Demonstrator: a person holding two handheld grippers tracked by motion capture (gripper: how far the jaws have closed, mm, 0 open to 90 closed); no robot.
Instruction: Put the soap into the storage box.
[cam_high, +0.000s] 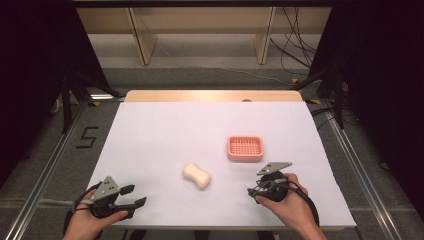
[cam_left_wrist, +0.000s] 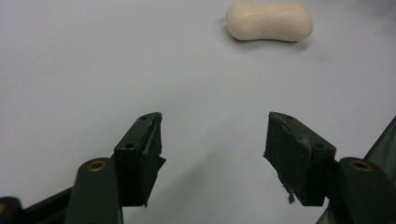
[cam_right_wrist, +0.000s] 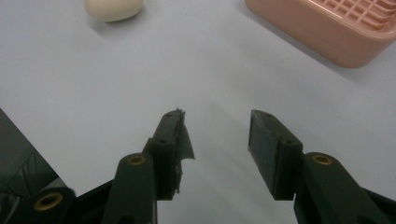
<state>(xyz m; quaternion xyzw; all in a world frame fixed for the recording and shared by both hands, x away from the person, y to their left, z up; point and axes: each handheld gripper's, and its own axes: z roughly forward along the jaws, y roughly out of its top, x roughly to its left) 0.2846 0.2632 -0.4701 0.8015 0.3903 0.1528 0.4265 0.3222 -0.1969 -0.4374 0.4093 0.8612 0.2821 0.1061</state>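
A cream, peanut-shaped bar of soap (cam_high: 196, 175) lies on the white table cover (cam_high: 150, 130) near the middle front. A pink slotted soap dish (cam_high: 245, 148) sits empty to its right and a little farther back. My left gripper (cam_high: 137, 195) rests at the front left, open and pointing right toward the soap. In the left gripper view the jaws (cam_left_wrist: 215, 121) stand wide apart with nothing between them, and the soap (cam_left_wrist: 269, 21) lies ahead. My right gripper (cam_high: 259, 185) is at the front right, below the dish. Its jaws (cam_right_wrist: 217, 116) are open and empty, with the soap (cam_right_wrist: 113, 8) ahead left and the dish (cam_right_wrist: 327, 28) ahead right.
A bare wooden strip (cam_high: 210, 95) of the table shows beyond the cover's far edge. Metal frame rails (cam_high: 45, 170) run along both sides on the floor. Wooden shelving legs (cam_high: 142, 40) and cables (cam_high: 295, 45) stand behind the table.
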